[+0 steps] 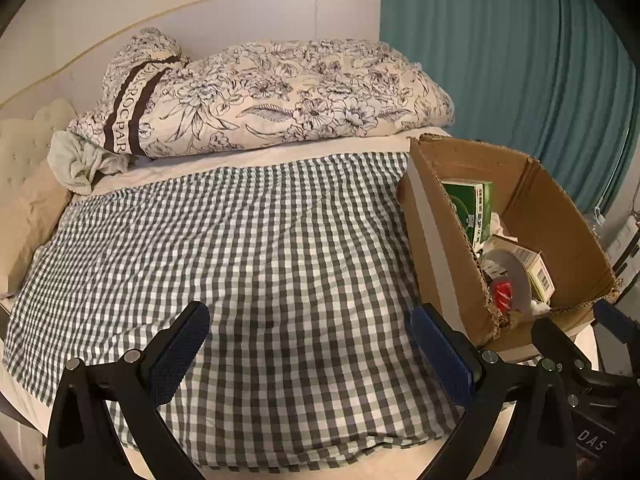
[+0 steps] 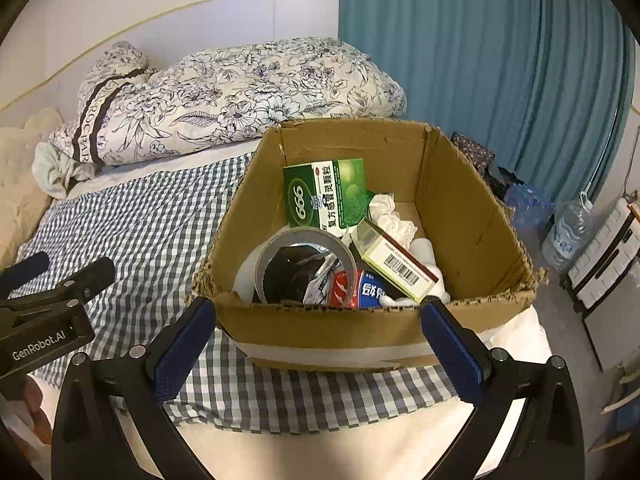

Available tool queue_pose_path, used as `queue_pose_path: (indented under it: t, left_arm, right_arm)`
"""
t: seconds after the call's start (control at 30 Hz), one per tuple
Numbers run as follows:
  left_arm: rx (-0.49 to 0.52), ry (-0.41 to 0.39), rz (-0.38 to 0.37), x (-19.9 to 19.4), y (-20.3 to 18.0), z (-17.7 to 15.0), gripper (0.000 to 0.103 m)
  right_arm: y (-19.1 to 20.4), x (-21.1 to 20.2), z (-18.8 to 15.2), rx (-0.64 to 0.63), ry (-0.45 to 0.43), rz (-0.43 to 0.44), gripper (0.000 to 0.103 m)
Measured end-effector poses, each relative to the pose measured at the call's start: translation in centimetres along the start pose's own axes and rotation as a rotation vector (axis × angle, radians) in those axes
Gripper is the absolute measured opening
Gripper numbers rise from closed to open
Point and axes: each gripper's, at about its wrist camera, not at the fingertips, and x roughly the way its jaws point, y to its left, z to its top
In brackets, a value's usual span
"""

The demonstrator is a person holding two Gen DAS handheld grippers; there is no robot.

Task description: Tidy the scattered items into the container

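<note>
An open cardboard box (image 2: 472, 208) stands on the checked bedspread (image 1: 256, 256), at the right in the left wrist view (image 1: 556, 208). Inside it lie a green medicine box (image 2: 324, 192), a roll of grey tape (image 2: 304, 268), a pale carton with a barcode (image 2: 396, 260), a red and blue tube (image 2: 360, 292) and crumpled white tissue (image 2: 388, 212). My right gripper (image 2: 316, 316) hangs open before the box's near wall, nothing between its fingers. My left gripper (image 1: 308, 324) is open over bare bedspread, left of the box, and shows at the left edge (image 2: 60, 276) of the right wrist view.
A folded floral quilt (image 1: 260, 92) lies across the head of the bed beside a crumpled pale cloth (image 1: 80, 160). A teal curtain (image 2: 480, 60) hangs on the right. A large water bottle (image 2: 568, 228) and white drawers (image 2: 608, 260) stand on the floor past the bed's edge.
</note>
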Motion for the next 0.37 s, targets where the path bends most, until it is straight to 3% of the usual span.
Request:
queue_pose_path:
  t: [0.13, 0.27, 0.37]
  left_arm:
    - [0.044, 0.024, -0.013, 0.3, -1.0, -0.4, 0.103]
    - [0.065, -0.055, 0.010, -0.9, -1.3, -0.8, 0.103]
    - [0.057, -0.051, 0.014, -1.0, -1.1, -0.5, 0.103]
  right_arm:
    - [-0.1, 0.4, -0.3, 0.004, 0.016, -0.004, 0.103]
    - [-0.1, 0.1, -0.6, 0.015, 0.018, 0.004, 0.103]
    - [-0.1, -0.1, -0.6, 0.021, 0.016, 0.006, 0.103]
